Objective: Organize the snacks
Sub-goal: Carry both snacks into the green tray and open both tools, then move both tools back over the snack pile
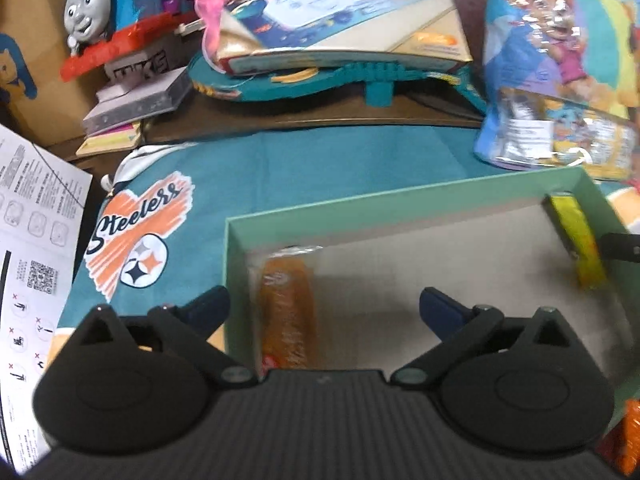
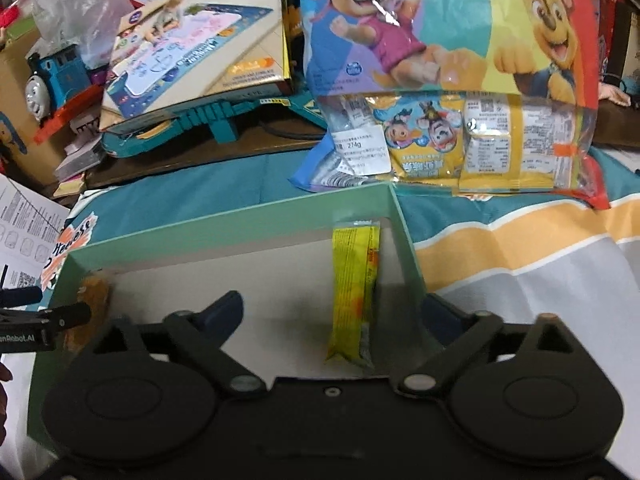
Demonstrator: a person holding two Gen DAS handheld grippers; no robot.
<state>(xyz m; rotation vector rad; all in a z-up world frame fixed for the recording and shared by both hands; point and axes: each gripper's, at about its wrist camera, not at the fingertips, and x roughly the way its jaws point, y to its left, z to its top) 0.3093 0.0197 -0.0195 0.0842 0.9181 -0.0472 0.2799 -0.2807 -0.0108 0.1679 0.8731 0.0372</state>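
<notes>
A shallow green box (image 1: 400, 208) with a pale floor lay on a teal cloth (image 1: 280, 160), and everything else sat around it. Inside the box, an orange snack (image 1: 286, 312) in clear wrap lay along the left wall, and a yellow snack (image 2: 354, 292) lay along the right wall, one end near the far corner.

The left gripper (image 1: 324, 306) hung over the box's left side with its jaws spread wide and gripping nothing; the orange snack lay on the floor between the fingers, touched by neither. One finger stood outside the left wall, the other over the box floor.

The right gripper (image 2: 334, 312) hung over the box's right side, its jaws also wide apart and empty; the yellow snack lay loose between them.

Beyond the box's far right corner lay a cartoon snack bag (image 2: 452, 80). Beyond the far wall was a toy box (image 1: 340, 16), and further left a blue toy train (image 1: 96, 12). A printed sheet (image 1: 36, 240) lay left of the box.
</notes>
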